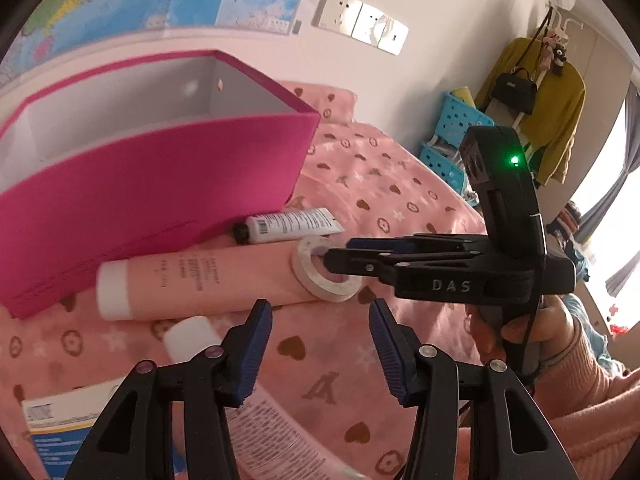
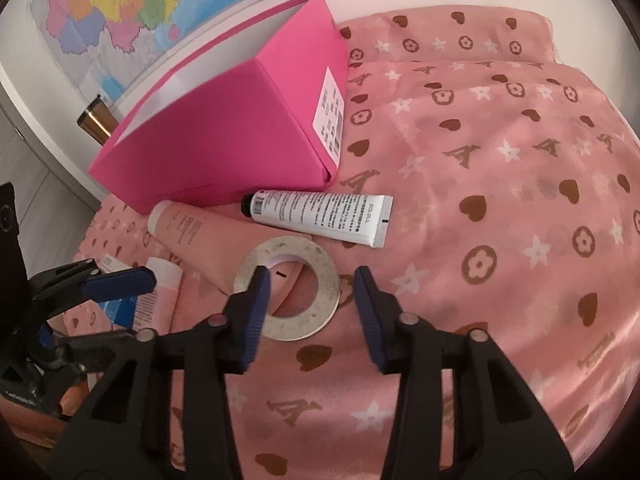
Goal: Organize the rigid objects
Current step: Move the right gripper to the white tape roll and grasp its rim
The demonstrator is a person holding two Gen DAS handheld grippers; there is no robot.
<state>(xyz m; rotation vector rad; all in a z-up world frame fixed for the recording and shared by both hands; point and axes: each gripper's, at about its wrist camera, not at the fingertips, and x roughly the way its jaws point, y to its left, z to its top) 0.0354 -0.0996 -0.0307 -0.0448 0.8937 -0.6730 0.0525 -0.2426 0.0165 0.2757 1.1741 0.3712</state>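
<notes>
A white tape roll (image 2: 296, 326) lies flat on the pink blanket against the end of a pink tube with a white cap (image 2: 188, 228). My right gripper (image 2: 310, 280) hovers open over the roll, its left finger above the hole and its right finger outside the rim. In the left wrist view one tip of the right gripper (image 1: 338, 252) sits in the hole of the tape roll (image 1: 320, 288). My left gripper (image 1: 320, 308) stands open just short of the pink tube (image 1: 208, 276), nothing between its fingers. A white tube with a black cap (image 1: 288, 226) lies by the open pink box (image 1: 160, 184).
A small white-capped tube (image 1: 188, 338) and a blue-and-white carton (image 1: 60, 420) lie under my left finger. The pink box (image 2: 224, 140) stands against a wall with a map. A copper cylinder (image 2: 96, 122) stands behind it. Blue baskets (image 1: 460, 120) and hanging clothes are beyond the bed.
</notes>
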